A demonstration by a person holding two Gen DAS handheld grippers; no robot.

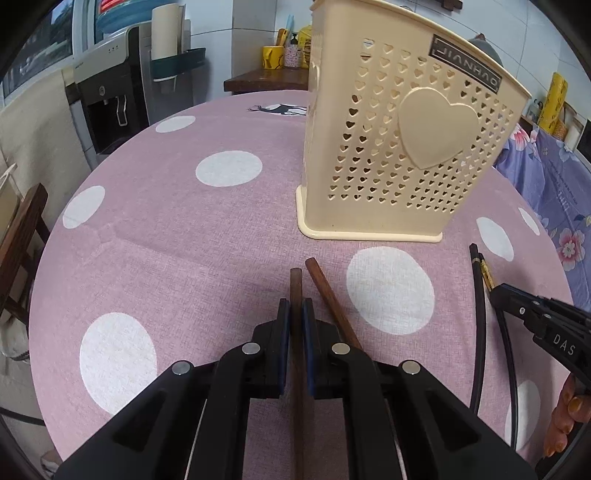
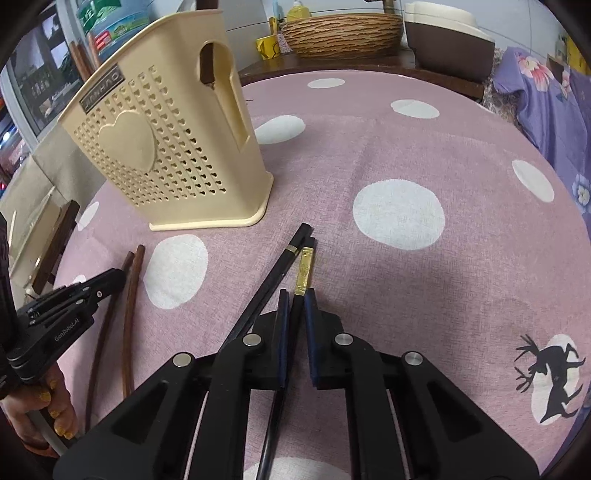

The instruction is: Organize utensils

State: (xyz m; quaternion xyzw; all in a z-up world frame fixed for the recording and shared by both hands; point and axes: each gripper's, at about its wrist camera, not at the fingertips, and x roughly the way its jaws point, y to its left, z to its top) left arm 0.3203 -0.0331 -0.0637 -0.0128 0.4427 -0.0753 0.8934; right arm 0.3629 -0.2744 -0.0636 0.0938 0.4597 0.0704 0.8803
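Note:
A cream perforated utensil holder [image 1: 402, 147] with a raised heart stands upright on the pink dotted tablecloth [image 1: 184, 229]. My left gripper [image 1: 296, 308] is shut on a brown wooden chopstick [image 1: 296, 284]; its twin [image 1: 328, 295] lies loose just to the right, angled away. In the right wrist view my right gripper [image 2: 296, 299] is shut on a black chopstick with a gold band [image 2: 304, 271]. The second black chopstick [image 2: 275, 273] lies along the left finger, outside the grip. The holder [image 2: 166, 147] stands at the upper left there, and the brown pair [image 2: 129, 295] lies at the left.
The other gripper shows in each view: the right one [image 1: 535, 317] at the right edge, the left one [image 2: 62, 317] at the left edge, held by a hand with yellow nails [image 2: 48, 413]. A woven basket [image 2: 343, 33] and a purple floral cloth [image 2: 546, 96] lie beyond the table.

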